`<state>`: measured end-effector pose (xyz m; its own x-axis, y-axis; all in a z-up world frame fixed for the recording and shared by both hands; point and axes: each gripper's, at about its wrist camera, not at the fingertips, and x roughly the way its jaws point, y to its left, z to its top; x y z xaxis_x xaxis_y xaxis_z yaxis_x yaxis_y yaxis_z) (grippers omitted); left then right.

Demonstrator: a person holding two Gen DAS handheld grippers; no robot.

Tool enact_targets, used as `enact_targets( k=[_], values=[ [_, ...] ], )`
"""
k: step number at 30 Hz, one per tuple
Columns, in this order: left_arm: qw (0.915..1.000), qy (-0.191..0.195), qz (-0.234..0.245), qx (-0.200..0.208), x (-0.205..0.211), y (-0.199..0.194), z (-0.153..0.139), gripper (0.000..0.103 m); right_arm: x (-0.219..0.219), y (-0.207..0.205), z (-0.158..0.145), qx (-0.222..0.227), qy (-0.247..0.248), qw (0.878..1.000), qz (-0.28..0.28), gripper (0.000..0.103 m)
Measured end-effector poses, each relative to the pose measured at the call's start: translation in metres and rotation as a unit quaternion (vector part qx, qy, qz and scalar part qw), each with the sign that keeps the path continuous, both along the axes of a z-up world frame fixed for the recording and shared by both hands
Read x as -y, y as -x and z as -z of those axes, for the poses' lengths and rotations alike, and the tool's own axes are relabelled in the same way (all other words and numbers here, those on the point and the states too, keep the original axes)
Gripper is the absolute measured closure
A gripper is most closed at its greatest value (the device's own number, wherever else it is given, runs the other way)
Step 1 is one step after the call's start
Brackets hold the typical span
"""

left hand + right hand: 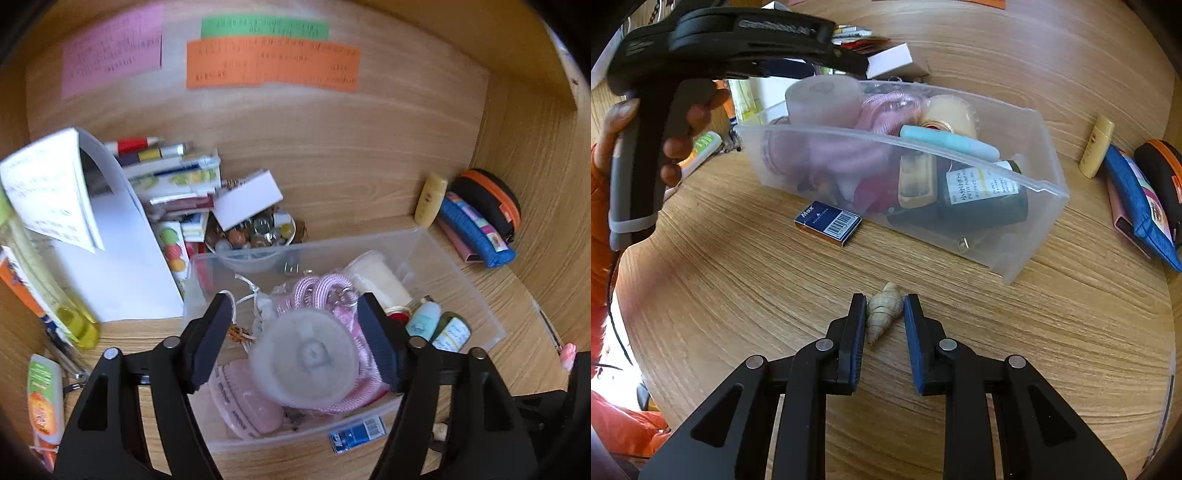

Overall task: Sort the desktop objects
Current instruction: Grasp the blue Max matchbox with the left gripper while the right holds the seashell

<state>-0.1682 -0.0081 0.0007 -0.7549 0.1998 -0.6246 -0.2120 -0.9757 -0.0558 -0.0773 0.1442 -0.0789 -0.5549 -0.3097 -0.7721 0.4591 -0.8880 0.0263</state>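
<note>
Shell: we see a small cream spiral seashell (882, 312) with brown-edged whorls, lying on the wooden desk (738, 295) in front of the clear plastic bin (1027, 236), its point toward the camera.
Right gripper: our right gripper (884, 325) sits low on the desk, jaws a little apart with the shell between them; the left pad touches it, the right pad stands just off it.
Left gripper: our left gripper (295, 343) hangs over the bin with jaws wide apart; a frosted round container (304, 358) shows between the pads, and we cannot tell whether they touch it.
Bin contents: pink cord (325, 291), a pale blue tube (949, 144), a dark bottle (986, 199).
Around: a blue box (827, 223) just beside the bin; a yellow bottle (1097, 146) and blue pouch (1141, 210) well apart to the right.
Writing: we read "Max" on the blue box; the bottle's label is too small.
</note>
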Motion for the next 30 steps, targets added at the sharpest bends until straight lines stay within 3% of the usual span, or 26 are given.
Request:
enact_targets(
  k=[8,17,23,27,30],
  values=[
    [0.9998,0.005,0.003,-0.017,-0.009,-0.044,0.0,0.015,-0.021,-0.015,-0.023,-0.026,0.025,0.999,0.013,0.084],
    [0.9992,0.032,-0.004,0.024,-0.026,-0.081,0.036,0.012,-0.047,-0.021,-0.038,-0.053,0.05,0.997,0.029,0.084],
    [0.9959,0.038,-0.008,0.082,-0.042,-0.075,0.07,0.012,-0.064,-0.024,-0.041,-0.064,0.063,0.995,0.036,0.084],
    [0.9942,0.045,-0.019,0.095,-0.052,-0.066,0.082,0.012,-0.073,-0.024,-0.042,-0.068,0.076,0.994,0.038,0.084],
    [0.9929,0.038,-0.027,0.109,-0.053,-0.056,0.086,0.023,-0.077,-0.025,-0.044,-0.074,0.08,0.994,0.034,0.084]
  ],
)
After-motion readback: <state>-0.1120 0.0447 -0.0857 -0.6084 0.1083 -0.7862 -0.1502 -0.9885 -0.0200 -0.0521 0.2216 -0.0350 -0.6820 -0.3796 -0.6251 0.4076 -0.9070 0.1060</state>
